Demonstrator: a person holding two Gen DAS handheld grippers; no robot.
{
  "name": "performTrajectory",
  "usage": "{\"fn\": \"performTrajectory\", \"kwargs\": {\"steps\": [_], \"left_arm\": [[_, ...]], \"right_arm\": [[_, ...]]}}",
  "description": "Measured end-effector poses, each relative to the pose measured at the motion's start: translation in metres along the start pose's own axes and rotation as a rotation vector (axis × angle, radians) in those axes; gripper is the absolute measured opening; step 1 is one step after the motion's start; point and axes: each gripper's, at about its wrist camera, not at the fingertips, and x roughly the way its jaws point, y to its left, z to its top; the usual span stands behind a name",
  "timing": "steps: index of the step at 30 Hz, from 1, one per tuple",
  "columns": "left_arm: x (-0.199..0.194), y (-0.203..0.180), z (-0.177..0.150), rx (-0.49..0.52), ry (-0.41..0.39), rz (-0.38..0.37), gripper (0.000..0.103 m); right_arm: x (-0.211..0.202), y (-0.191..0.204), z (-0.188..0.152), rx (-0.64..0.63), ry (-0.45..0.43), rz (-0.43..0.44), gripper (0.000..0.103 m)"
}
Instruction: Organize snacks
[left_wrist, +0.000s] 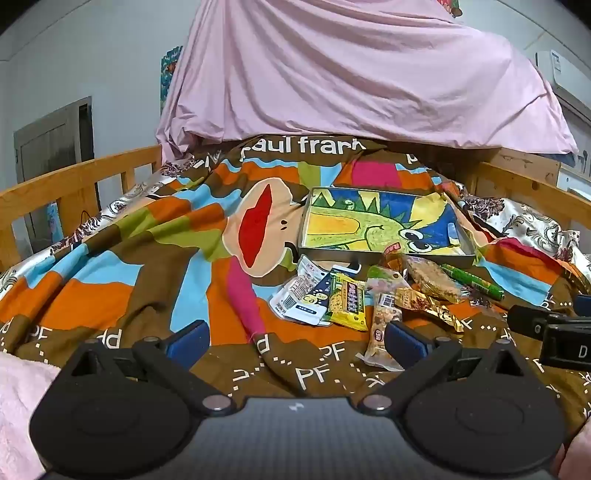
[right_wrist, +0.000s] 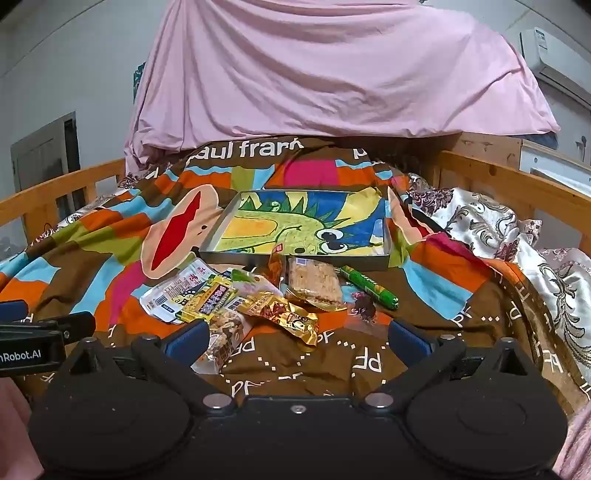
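Snacks (right_wrist: 258, 299) in shiny wrappers lie heaped before tray (right_wrist: 218, 236)

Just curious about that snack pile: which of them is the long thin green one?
The green stick, lying at the pile's right edge beside the clear-wrapped crispy bar. It is the only slim tube-shaped pack; the others are flat pouches or bars.

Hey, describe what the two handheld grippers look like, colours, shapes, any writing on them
Both match. The left gripper and right gripper each have a matte black body with two round discs, black angled linkage arms with silver pivot pins, and blue finger pads. From the right wrist view, the left gripper's side carries white lettering ending "nRobot.AI". No cables show. Pink fabric, perhaps sleeves, edges the views.
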Motion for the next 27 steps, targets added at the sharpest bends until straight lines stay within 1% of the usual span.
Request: {"fn": "performTrajectory", "kwargs": {"steps": [27], "left_arm": [[0.0000,0.0001,0.0000,-0.003,0.004,-0.002,0.103]], "right_arm": [[0.0016,0.0007,0.0000,0.001,0.010,0.000,0.102]]}}
